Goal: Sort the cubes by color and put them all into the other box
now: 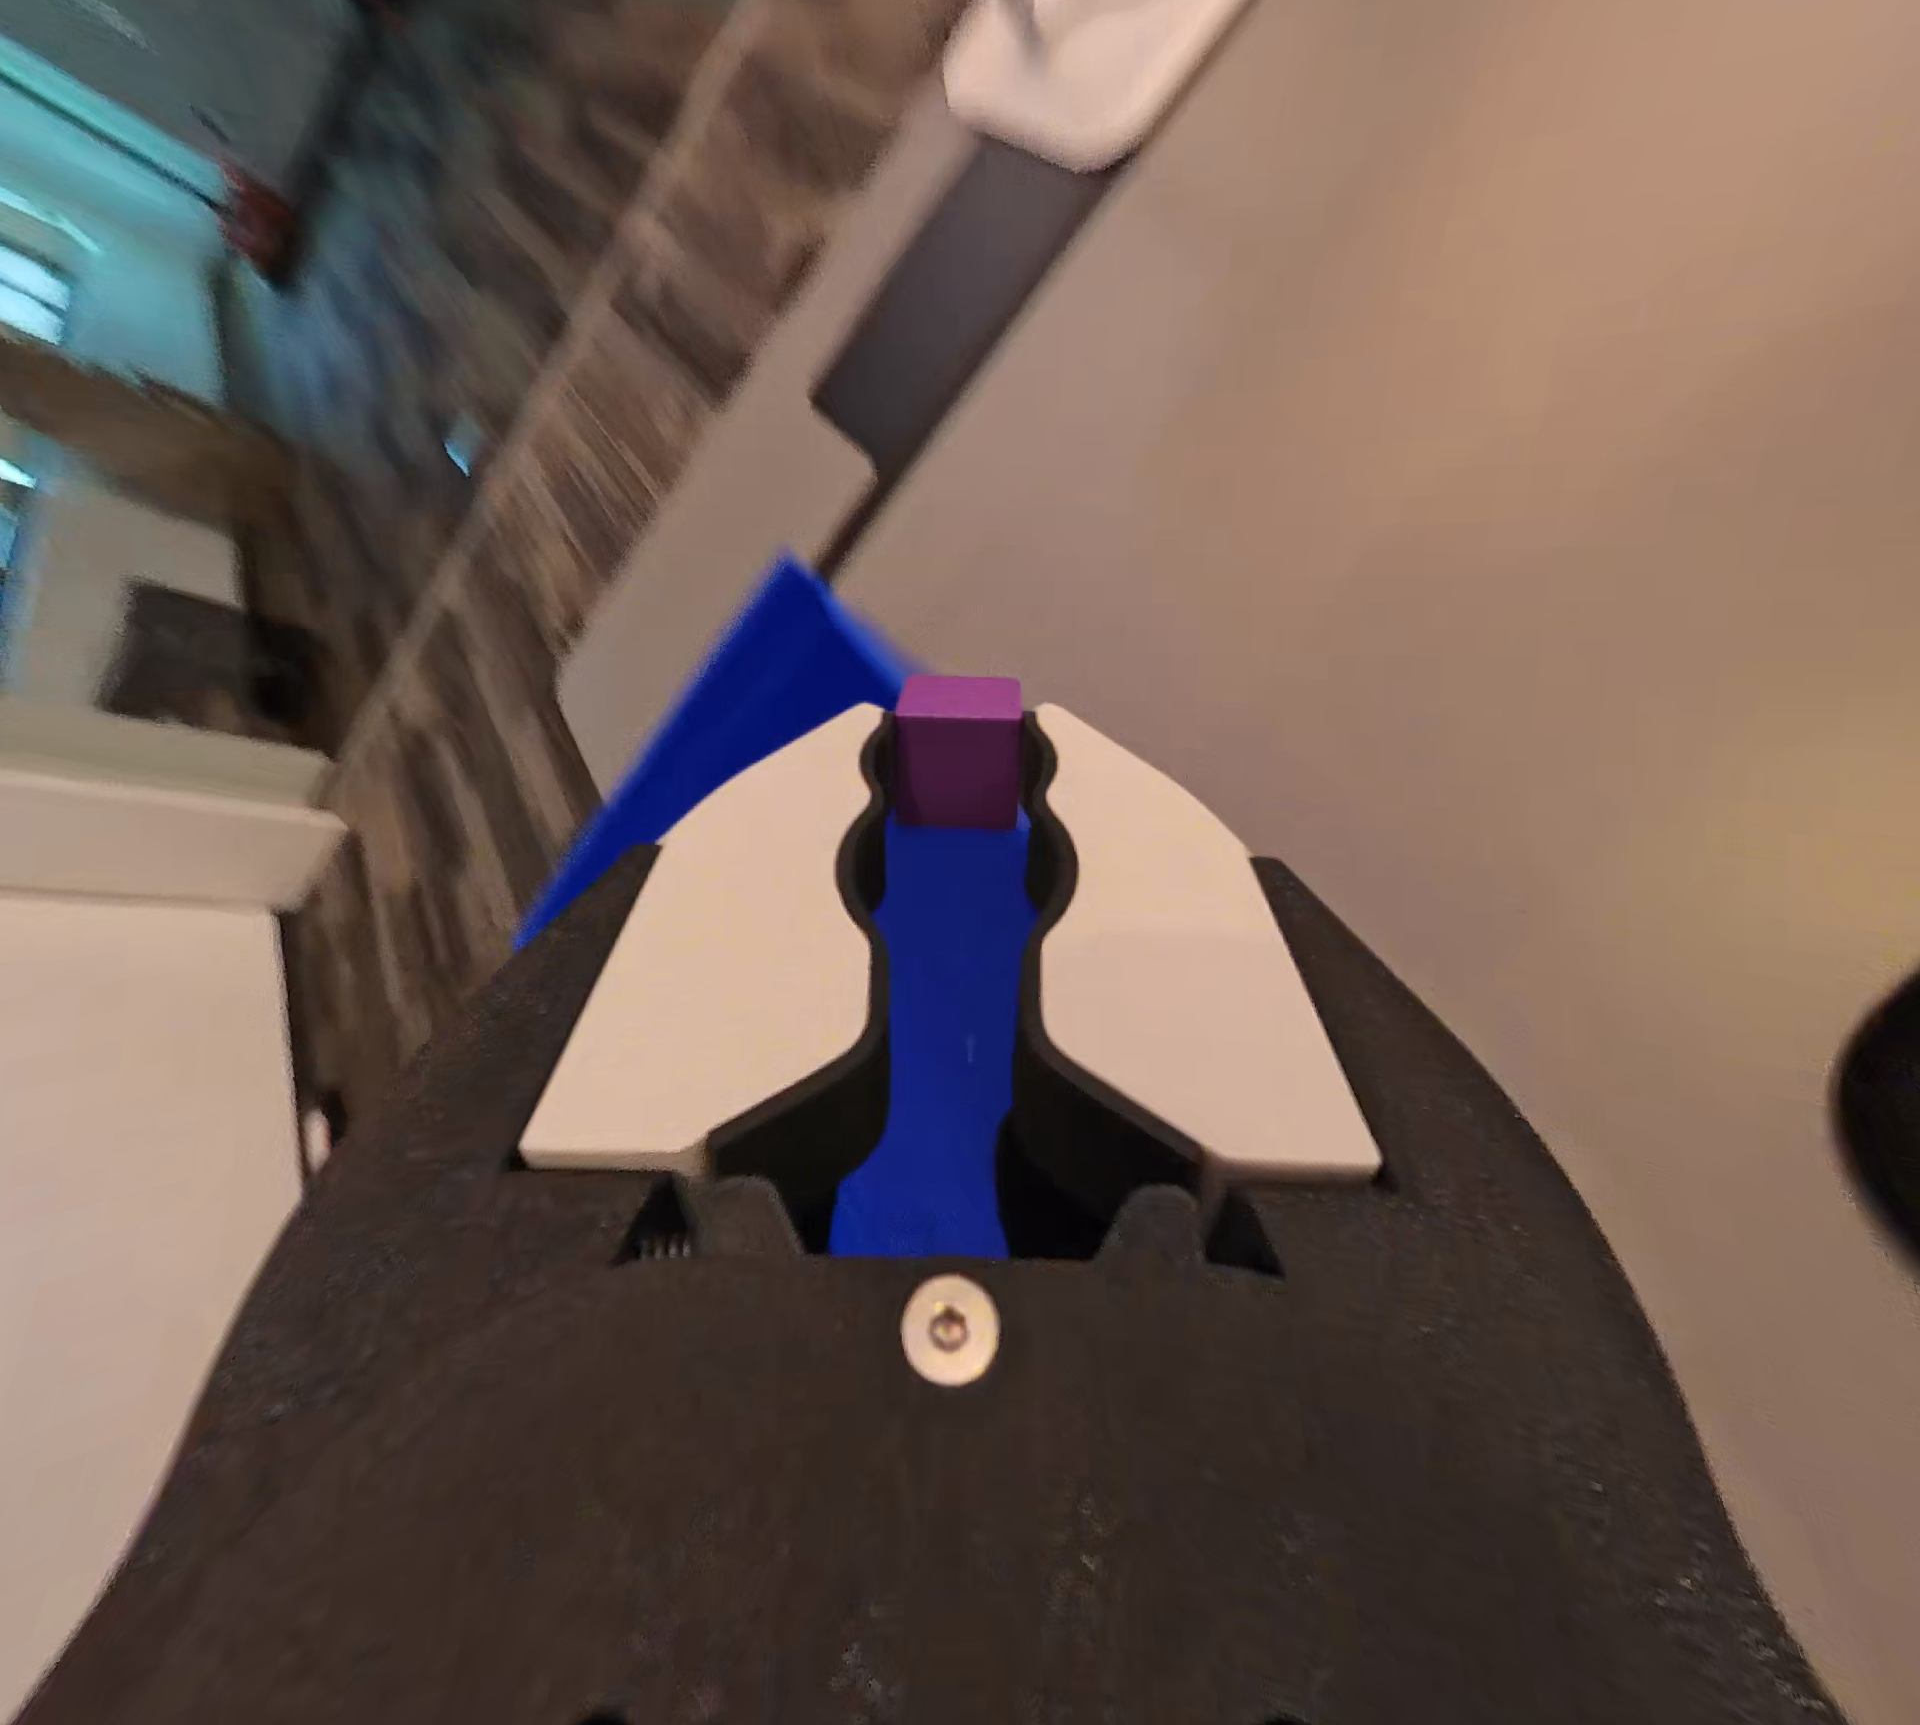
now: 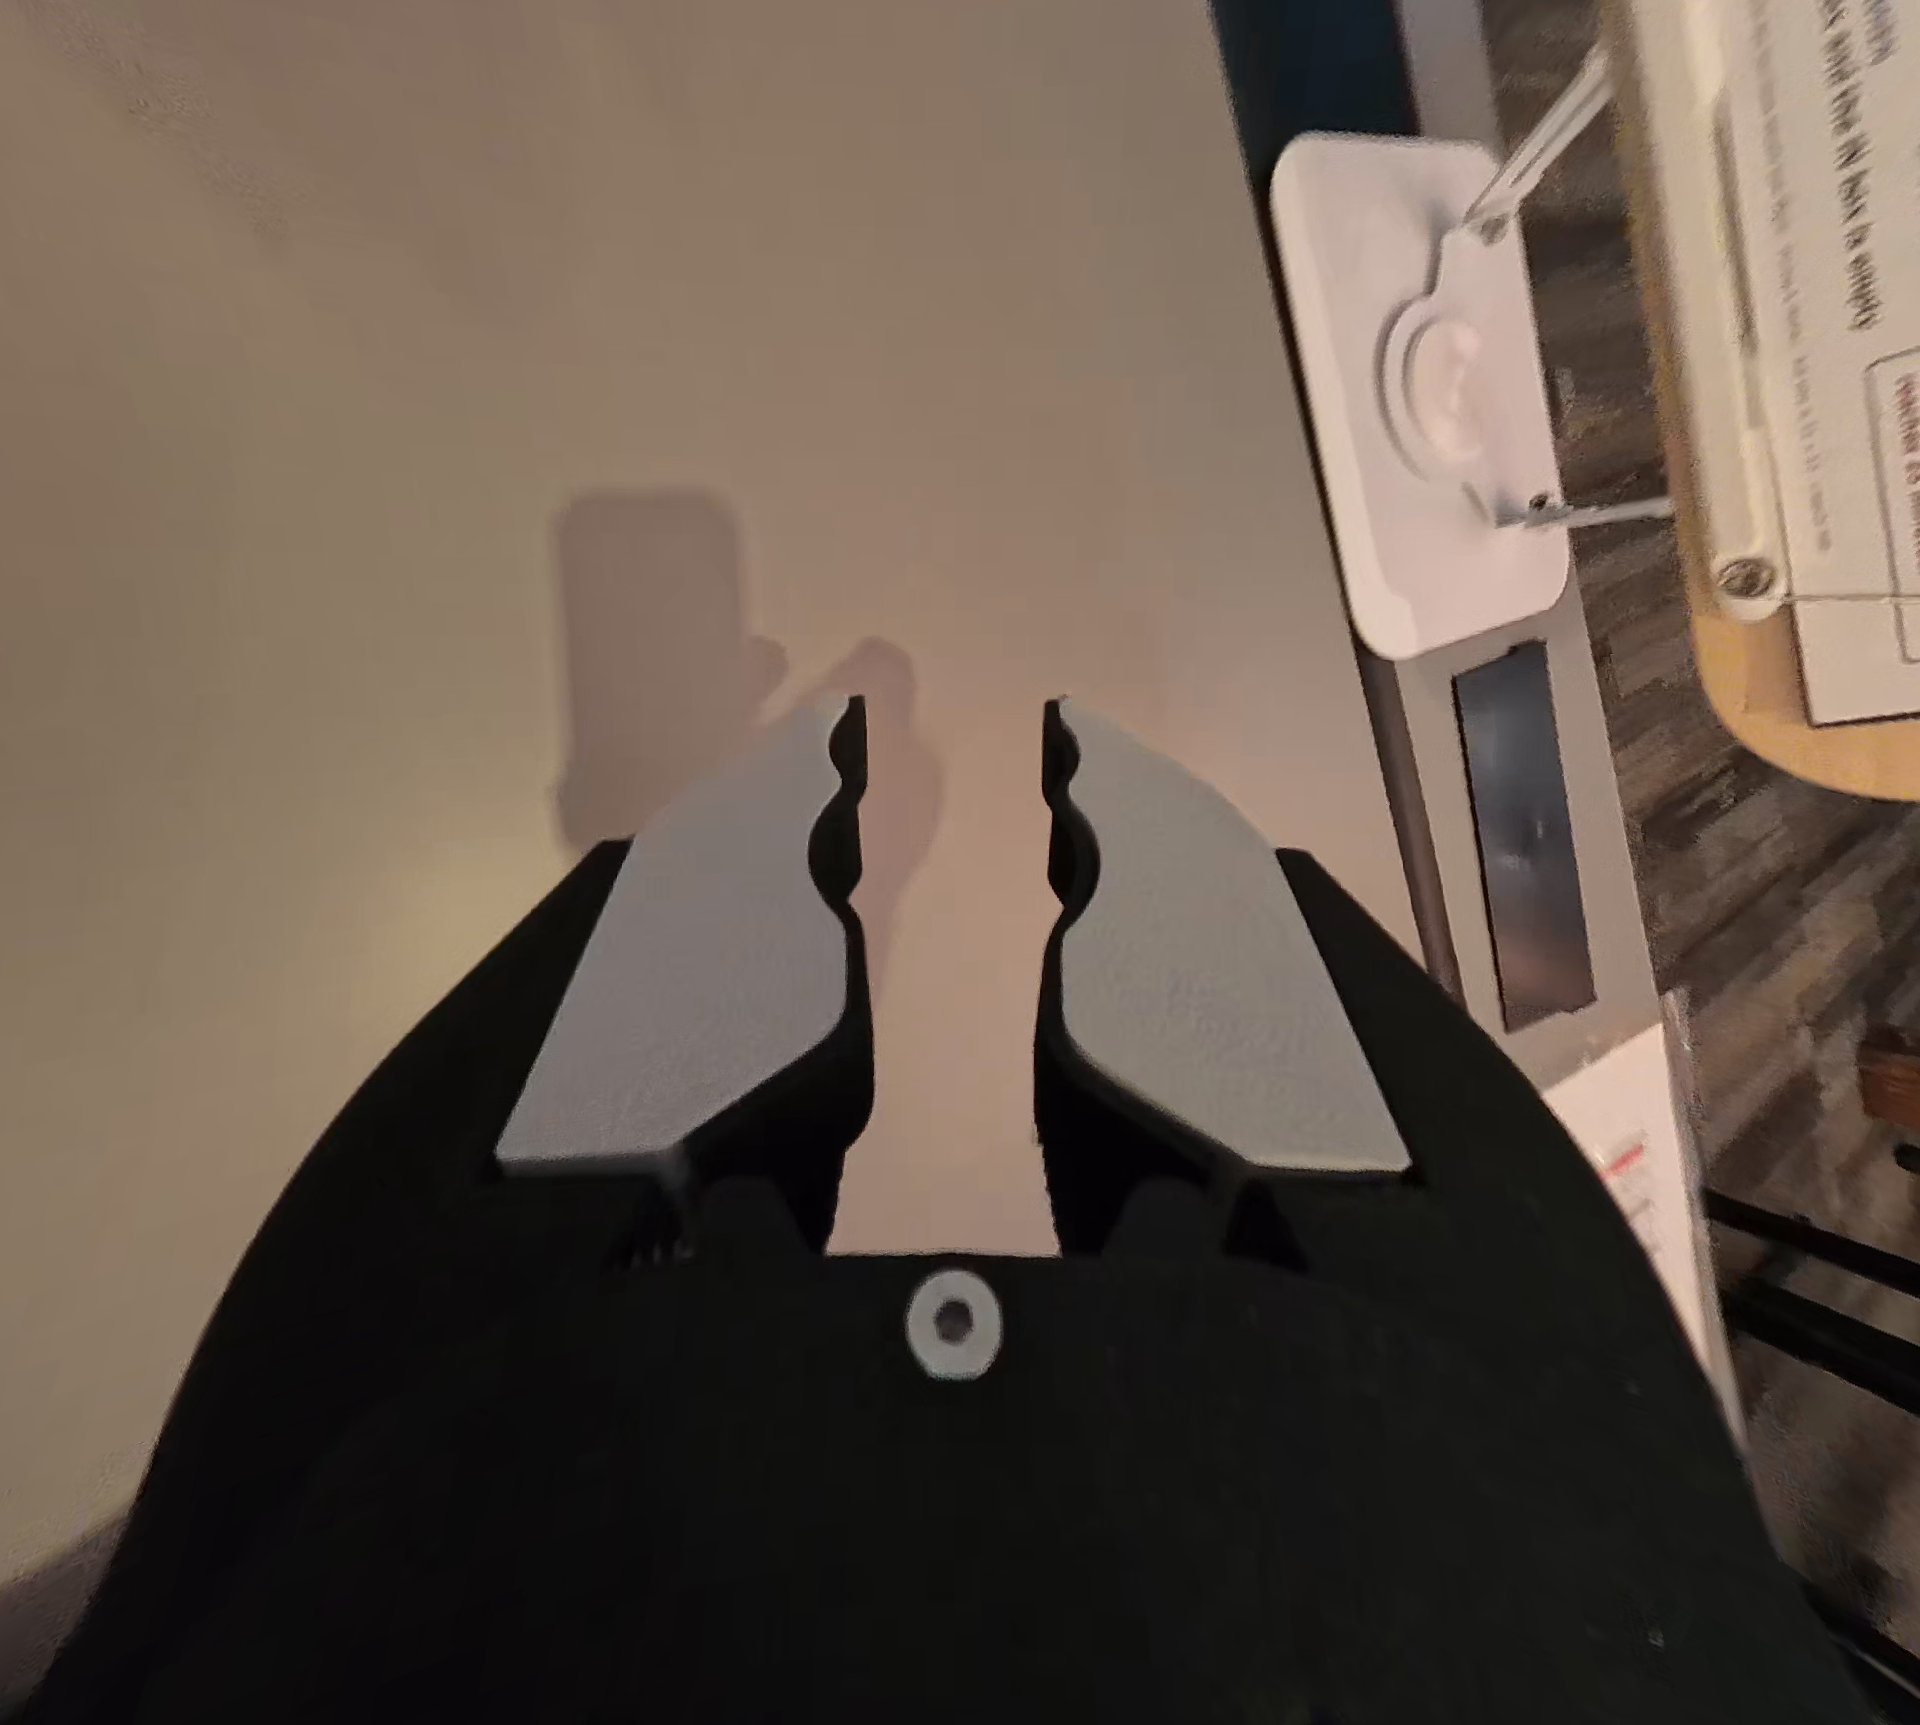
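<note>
Nearest the lens in the left wrist view was the black body of my left gripper (image 1: 958,745), with a silver screw (image 1: 950,1330) set in its centre line. Its jaws were clamped on a purple cube (image 1: 956,753), held at the very tips between the pale fingers (image 1: 727,948). Directly beneath the jaws lay a blue box (image 1: 935,1031); one blue corner of it rose to the left of the cube, just behind the fingertips. I could not tell which compartment lay under the cube, nor whether the cube touched the box. Beyond it ran the beige worktop (image 1: 1455,532), and on its far edge sat a white plastic fitting (image 1: 1101,13), blurred. The background to the left was smeared by motion and could not be read.

From the right wrist view, my right gripper (image 2: 954,719) held nothing; its jaws stood apart with bare worktop (image 2: 520,221) showing in the gap. A soft shadow (image 2: 644,636) fell on the worktop ahead of the fingertips. At the worktop's right edge sat the same white fitting (image 2: 1423,387), and beyond it a wooden board (image 2: 1704,636) carrying a printed sheet (image 2: 1787,221).
</note>
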The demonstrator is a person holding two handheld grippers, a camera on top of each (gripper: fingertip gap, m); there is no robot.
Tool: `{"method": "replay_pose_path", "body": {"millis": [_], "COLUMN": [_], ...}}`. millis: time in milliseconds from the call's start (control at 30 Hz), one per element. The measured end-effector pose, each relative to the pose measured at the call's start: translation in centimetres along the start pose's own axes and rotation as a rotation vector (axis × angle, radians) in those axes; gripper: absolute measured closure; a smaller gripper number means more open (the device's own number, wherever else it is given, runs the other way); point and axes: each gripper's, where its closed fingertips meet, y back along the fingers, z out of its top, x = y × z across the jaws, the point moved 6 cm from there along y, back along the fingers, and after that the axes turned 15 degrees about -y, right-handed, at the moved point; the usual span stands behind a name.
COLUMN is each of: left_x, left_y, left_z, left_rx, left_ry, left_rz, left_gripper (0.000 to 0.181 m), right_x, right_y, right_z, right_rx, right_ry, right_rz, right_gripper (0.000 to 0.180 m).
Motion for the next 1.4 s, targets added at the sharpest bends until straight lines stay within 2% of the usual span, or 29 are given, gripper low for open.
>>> {"method": "replay_pose_path", "body": {"millis": [133, 267, 400, 500, 600, 800, 900, 933, 967, 1067, 1133, 1267, 1400], "left_x": [-2.5, -6.9, -10.4, -11.4, -11.7, -12.0, -12.4, -12.6, -12.9, -13.4, -13.8, -14.2, -15.5], "left_y": [-0.2, -1.7, -3.1, -3.7, -4.4, -4.9, -4.6, -4.5, -4.5, -5.0, -5.5, -7.5, -11.1], "left_z": [9.2, 17.1, 22.6, 25.0, 25.9, 26.3, 26.9, 27.1, 27.3, 27.4, 27.2, 25.6, 22.9], "left_rx": [-0.214, -0.400, -0.539, -0.559, -0.531, -0.542, -0.566, -0.577, -0.580, -0.556, -0.553, -0.519, -0.439], "left_ry": [-0.066, -0.114, -0.114, -0.148, -0.176, -0.177, -0.179, -0.187, -0.200, -0.187, -0.148, 0.023, 0.195], "left_rz": [0.144, 0.174, 0.106, 0.146, 0.196, 0.181, 0.184, 0.180, 0.173, 0.189, 0.187, 0.128, -0.009], "left_gripper": [0.158, 0.158, 0.159, 0.159, 0.158, 0.158, 0.158, 0.158, 0.159, 0.158, 0.151, 0.134, 0.132], "right_x": [1.5, 2.3, 1.8, 1.2, 0.6, 0.4, 1.0, 1.1, 1.2, 0.9, 0.1, -3.8, -8.6], "right_y": [1.4, 3.9, 5.5, 5.8, 5.9, 6.9, 6.0, 5.5, 5.1, 4.6, 4.7, 6.2, 8.9], "right_z": [3.5, 5.5, 5.6, 5.4, 4.9, 5.0, 5.0, 5.0, 4.9, 4.7, 4.3, 2.6, -0.6], "right_rx": [-0.207, -0.390, -0.466, -0.475, -0.454, -0.477, -0.429, -0.416, -0.410, -0.394, -0.382, -0.369, -0.334], "right_ry": [-0.141, -0.285, -0.403, -0.472, -0.494, -0.502, -0.509, -0.507, -0.504, -0.473, -0.444, -0.409, -0.443], "right_rz": [0.049, 0.141, 0.180, 0.200, 0.186, 0.216, 0.244, 0.251, 0.257, 0.246, 0.159, -0.160, -0.437], "right_gripper": [0.147, 0.144, 0.141, 0.141, 0.148, 0.143, 0.139, 0.142, 0.154, 0.157, 0.157, 0.157, 0.157]}}
